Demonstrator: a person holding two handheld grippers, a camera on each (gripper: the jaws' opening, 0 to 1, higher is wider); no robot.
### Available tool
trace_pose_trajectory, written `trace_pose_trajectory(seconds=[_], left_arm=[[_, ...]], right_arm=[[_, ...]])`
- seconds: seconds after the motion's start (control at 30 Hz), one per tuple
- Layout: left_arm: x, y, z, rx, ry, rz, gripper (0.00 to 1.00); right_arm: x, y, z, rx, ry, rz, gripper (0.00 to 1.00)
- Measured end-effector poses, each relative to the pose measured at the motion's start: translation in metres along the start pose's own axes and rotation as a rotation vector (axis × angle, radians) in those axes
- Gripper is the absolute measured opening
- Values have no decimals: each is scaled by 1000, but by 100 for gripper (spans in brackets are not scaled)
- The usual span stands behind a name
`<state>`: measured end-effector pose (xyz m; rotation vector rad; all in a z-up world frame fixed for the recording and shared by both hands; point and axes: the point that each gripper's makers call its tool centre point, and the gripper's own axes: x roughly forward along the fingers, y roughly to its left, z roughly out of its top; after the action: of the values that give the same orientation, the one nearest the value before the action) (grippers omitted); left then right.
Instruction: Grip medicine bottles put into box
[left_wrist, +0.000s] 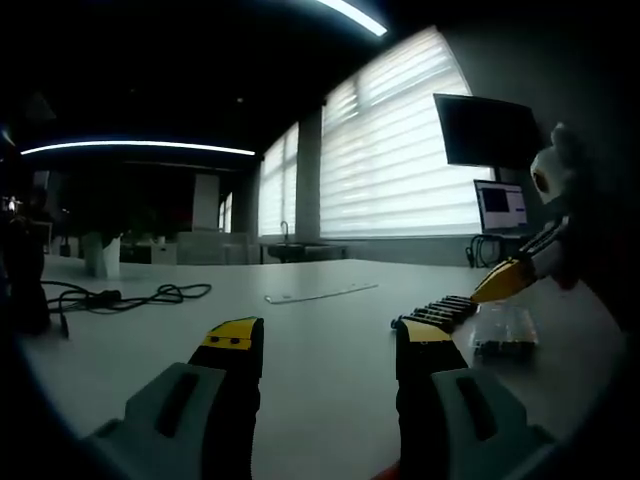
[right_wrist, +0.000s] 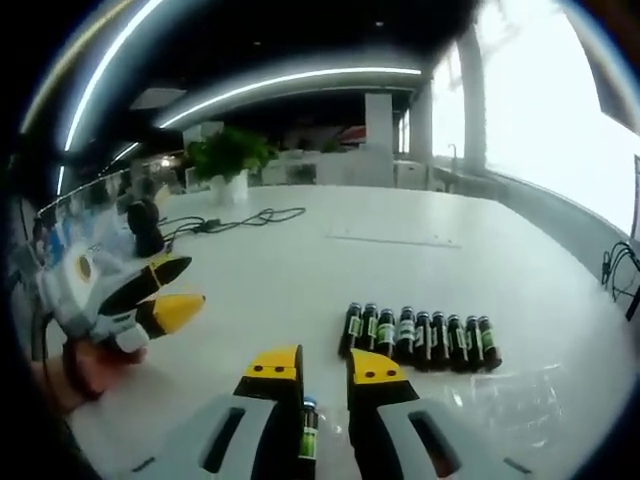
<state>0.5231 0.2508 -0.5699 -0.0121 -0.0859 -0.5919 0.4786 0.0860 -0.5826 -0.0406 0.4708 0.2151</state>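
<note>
- The right tool (right_wrist: 325, 375) has its two yellow-tipped jaws drawn close together on a single small medicine bottle (right_wrist: 309, 432), dark with a green label and a pale blue cap, which stands upright between them just above the white worktop (right_wrist: 300, 270).
- Just beyond this tool, a row of bottles (right_wrist: 420, 338) of the same kind lies side by side on the worktop, touching one another.
- To the right of that row, a clear plastic box (right_wrist: 500, 395) rests on the worktop; its edges are faint and hard to trace in the right gripper view.
- In the left gripper view the same clear box (left_wrist: 505, 330) sits beside the dark row of bottles (left_wrist: 440, 310), with the right tool (left_wrist: 510, 278) reaching in above them.
- The left tool (left_wrist: 325, 345) hangs over bare worktop with its jaws wide apart, grasping nothing.
- In the right gripper view the left tool (right_wrist: 165, 290) appears at the left, held by a person's hand (right_wrist: 85, 365).
- A black cable (right_wrist: 235, 218) and a potted plant (right_wrist: 228, 160) lie far back on the worktop.
- To do this step well, I judge the grip should stay firm and the bottle upright while it travels to the box.
- Lowering it fully inside before letting go would keep it from toppling.
- The path should pass clear of the row, since a nudge could roll the bottles.
</note>
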Motion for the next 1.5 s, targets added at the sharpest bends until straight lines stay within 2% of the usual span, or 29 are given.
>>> trace_pose_trajectory(seconds=[0.4,0.87,1.5], left_arm=[[1,-2,-1,10,3,-10,46],[0,0,1,-3,-7,-4,46],[0,1,3,-22,-21,-6,46]], right_arm=[[23,3,-5,-34,34,-10,12],[55,-10,6,-54,54,-46,11],[73,-13,-6,-89,116,-77,10]])
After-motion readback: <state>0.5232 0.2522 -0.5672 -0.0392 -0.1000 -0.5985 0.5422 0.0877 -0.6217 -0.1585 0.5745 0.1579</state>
